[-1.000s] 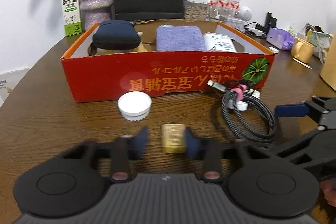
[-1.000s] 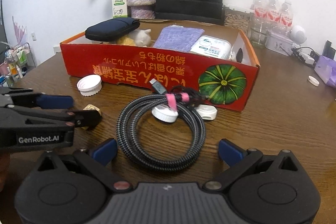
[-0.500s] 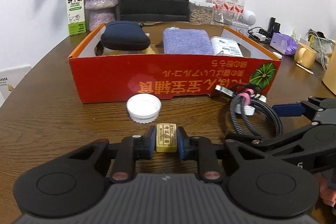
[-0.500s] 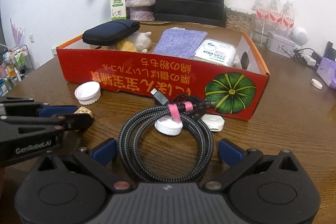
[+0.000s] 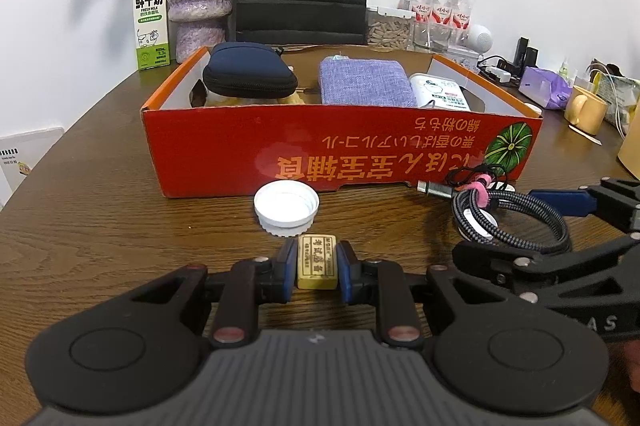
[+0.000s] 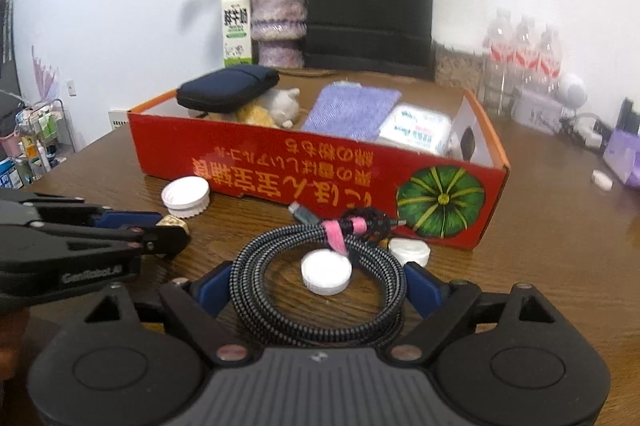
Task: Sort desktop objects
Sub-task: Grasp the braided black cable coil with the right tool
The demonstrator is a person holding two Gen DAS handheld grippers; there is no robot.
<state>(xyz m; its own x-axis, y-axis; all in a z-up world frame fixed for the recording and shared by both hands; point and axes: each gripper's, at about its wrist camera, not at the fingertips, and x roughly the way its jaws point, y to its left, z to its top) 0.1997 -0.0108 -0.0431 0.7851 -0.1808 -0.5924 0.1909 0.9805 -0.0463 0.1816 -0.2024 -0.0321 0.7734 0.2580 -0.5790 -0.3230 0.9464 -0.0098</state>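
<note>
Yellow and labelled, the small eraser block [image 5: 317, 261] sits low in the centre of the left view, pinched between the blue pads of the left claw [image 5: 317, 268], just below the white bottle cap [image 5: 286, 209] on the wooden worktop [image 5: 100, 218]. In the right view the right claw [image 6: 316, 290] has just been closing around the coiled braided cable [image 6: 320, 278], pads not yet pressing it. Step in hand: picking up both items. Next likely calls for lifting each over the red cardboard box's [image 5: 344, 154] front wall.
</note>
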